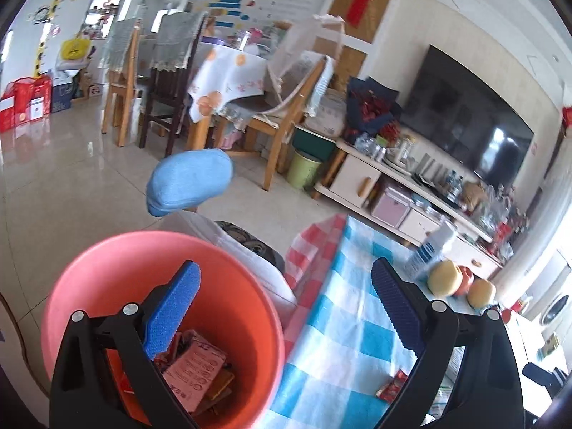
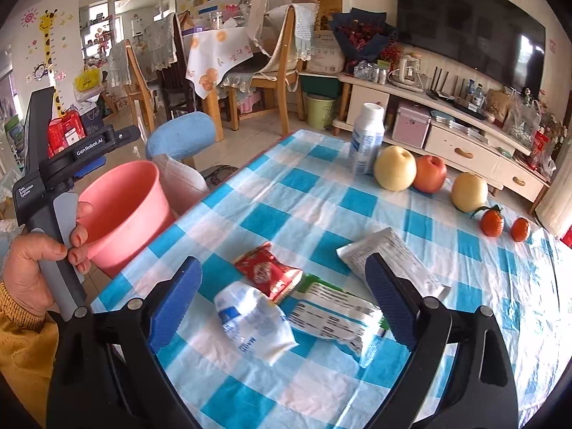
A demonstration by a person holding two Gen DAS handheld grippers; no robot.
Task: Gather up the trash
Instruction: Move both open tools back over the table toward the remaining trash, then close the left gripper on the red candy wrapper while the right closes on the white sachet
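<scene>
We are holding the left tool (image 1: 286, 300) spread wide and gripping nothing, its left blue pad (image 1: 171, 307) hanging over the mouth of the pink bucket (image 1: 107, 268) while its right pad is sitting above the checkered tabletop (image 1: 343, 307); inside the bucket we are seeing a pink printed packet (image 1: 195, 371) lying among other wrappers; a red wrapper (image 1: 393, 386) is showing on the cloth just inside the right finger.

We are keeping the right tool (image 2: 282, 296) wide open too, empty, hovering over the trash on the tabletop (image 2: 286, 196); between its pads a crumpled white-and-blue wrapper (image 2: 254, 321) is lying beside a red snack packet (image 2: 268, 271), with a green-edged white packet (image 2: 332, 314) touching the red one, and a white printed pouch (image 2: 389, 250) partly behind the right pad; the bucket (image 2: 125, 211) is standing off the tabletop's left edge, beside the left hand (image 2: 39, 268); further back a white bottle (image 2: 368, 139), two pears, an apple and two tangerines are sitting.
</scene>
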